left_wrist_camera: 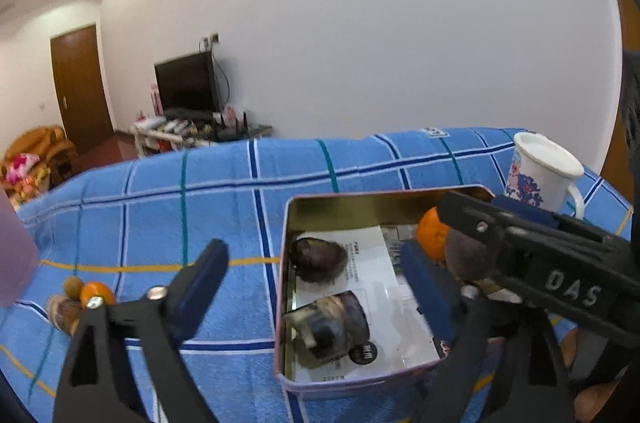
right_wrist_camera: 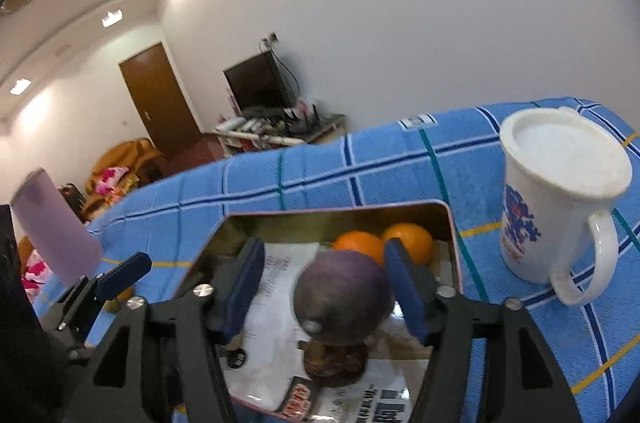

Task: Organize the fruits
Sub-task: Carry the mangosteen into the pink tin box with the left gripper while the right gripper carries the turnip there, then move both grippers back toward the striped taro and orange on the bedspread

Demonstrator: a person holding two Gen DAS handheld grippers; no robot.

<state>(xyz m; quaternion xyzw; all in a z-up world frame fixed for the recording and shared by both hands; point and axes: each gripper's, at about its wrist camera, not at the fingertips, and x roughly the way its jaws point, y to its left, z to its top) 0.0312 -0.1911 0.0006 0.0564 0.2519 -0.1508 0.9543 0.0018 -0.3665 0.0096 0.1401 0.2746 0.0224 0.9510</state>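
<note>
A pink metal tin (left_wrist_camera: 285,263) lies open on the blue checked cloth. Inside it lie two dark purple fruits (left_wrist_camera: 320,259) on white paper and an orange (left_wrist_camera: 432,233). My left gripper (left_wrist_camera: 316,287) is open and empty, its left finger outside the tin, its right finger inside. My right gripper (right_wrist_camera: 324,283) hangs over the tin (right_wrist_camera: 454,243), open, with a dark purple fruit (right_wrist_camera: 344,297) between its fingers, touching only the right one. Two oranges (right_wrist_camera: 408,241) sit in the tin's far corner. An orange (left_wrist_camera: 96,293) and brownish fruits (left_wrist_camera: 64,311) lie on the cloth at the left.
A white mug (right_wrist_camera: 560,199) with a blue print stands right of the tin; it also shows in the left wrist view (left_wrist_camera: 540,175). A pale purple object (right_wrist_camera: 56,223) stands at the table's left edge. Beyond the table are a TV stand and a door.
</note>
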